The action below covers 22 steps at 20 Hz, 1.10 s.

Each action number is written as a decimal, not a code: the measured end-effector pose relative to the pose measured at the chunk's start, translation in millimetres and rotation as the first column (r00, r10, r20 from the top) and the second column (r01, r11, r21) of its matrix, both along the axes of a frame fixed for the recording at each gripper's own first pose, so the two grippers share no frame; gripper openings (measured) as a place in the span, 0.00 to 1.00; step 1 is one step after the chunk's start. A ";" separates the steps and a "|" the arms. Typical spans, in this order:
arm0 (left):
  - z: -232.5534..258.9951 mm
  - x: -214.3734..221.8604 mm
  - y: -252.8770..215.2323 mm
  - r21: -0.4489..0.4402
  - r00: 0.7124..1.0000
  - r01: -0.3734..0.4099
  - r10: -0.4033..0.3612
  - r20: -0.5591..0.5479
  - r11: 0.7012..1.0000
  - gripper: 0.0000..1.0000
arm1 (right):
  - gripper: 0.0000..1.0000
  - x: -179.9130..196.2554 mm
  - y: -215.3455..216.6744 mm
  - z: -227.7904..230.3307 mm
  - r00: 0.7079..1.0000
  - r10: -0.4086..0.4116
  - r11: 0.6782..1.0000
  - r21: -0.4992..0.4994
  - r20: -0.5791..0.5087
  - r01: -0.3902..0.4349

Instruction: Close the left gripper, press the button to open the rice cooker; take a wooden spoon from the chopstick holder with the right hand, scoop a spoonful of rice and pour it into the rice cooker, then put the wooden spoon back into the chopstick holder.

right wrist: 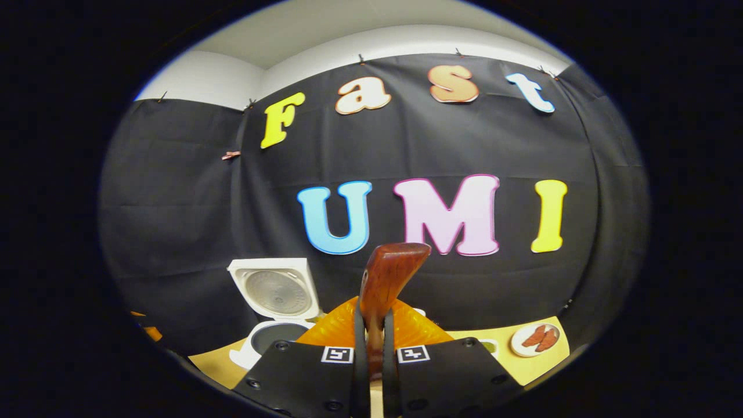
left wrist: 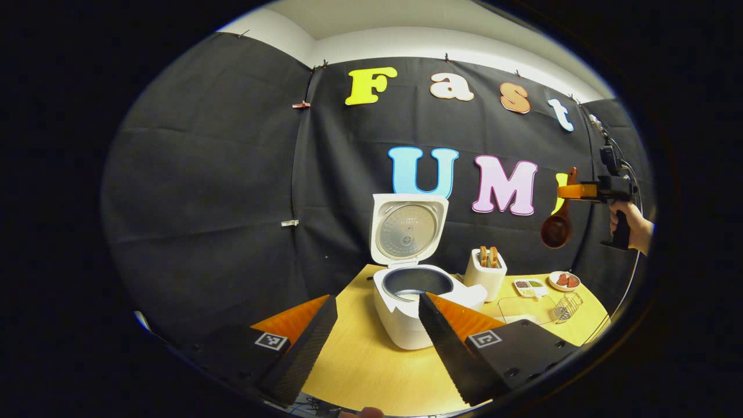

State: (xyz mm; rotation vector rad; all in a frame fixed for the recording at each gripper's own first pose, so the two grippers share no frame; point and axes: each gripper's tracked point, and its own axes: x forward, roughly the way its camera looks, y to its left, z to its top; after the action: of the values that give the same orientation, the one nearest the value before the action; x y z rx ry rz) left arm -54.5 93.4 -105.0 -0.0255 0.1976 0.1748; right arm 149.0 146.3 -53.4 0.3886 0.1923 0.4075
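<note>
The white rice cooker (left wrist: 406, 313) stands open on the table, its lid (left wrist: 408, 229) upright and the dark inner pot showing. My left gripper (left wrist: 378, 297) is open just in front of it, holding nothing. Right of the cooker is the white chopstick holder (left wrist: 485, 274) with wooden utensils in it. High at the far right a hand holds my right gripper (left wrist: 572, 191), shut on the wooden spoon (left wrist: 556, 227), whose bowl hangs down. In the right gripper view the spoon handle (right wrist: 386, 278) rises between the shut fingers of the gripper (right wrist: 372, 316), with the cooker (right wrist: 273, 335) lower left.
The yellow wooden table (left wrist: 371, 371) also carries a small plate of red pieces (left wrist: 564, 281), a divided dish (left wrist: 530, 286), a wire rack (left wrist: 567, 305) and a clear tray (left wrist: 519, 307), all to the right of the holder. That plate (right wrist: 537, 338) also shows in the right gripper view.
</note>
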 end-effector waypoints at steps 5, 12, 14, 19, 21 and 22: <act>7.4 -3.1 -21.4 0.014 1.000 0.026 -0.026 0.003 1.000 0.97 | 0.13 -13.2 -85.5 -45.0 0.992 -0.106 0.994 -0.038 -0.063 0.103; 16.1 -2.8 -51.2 0.035 0.998 0.066 -0.066 0.004 0.997 0.97 | 0.13 -19.3 -153.3 -149.2 0.961 -0.178 0.984 -0.052 -0.213 0.170; 17.3 -1.5 -58.8 0.036 0.997 0.076 -0.076 -0.006 0.996 0.97 | 0.13 -12.6 -159.9 -186.8 0.946 -0.198 0.980 -0.063 -0.255 0.188; 23.3 -0.3 -70.8 0.073 0.996 0.084 -0.082 -0.018 0.994 0.97 | 0.13 1.1 -158.3 -270.0 0.901 -0.236 0.972 -0.106 -0.365 0.212; 21.2 0.3 -74.1 0.076 0.996 0.081 -0.079 -0.029 0.994 0.97 | 0.13 -7.3 -160.1 -297.0 0.875 -0.258 0.966 -0.111 -0.410 0.233; 19.8 0.9 -76.1 0.073 0.996 0.081 -0.079 -0.034 0.994 0.97 | 0.13 -8.3 -160.0 -308.0 0.858 -0.274 0.962 -0.112 -0.435 0.250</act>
State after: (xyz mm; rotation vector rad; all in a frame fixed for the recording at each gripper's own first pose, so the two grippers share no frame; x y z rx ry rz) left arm -53.7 17.4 -85.2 0.0588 0.2229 0.1025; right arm 140.7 -13.7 -361.4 0.4482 0.5929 0.0347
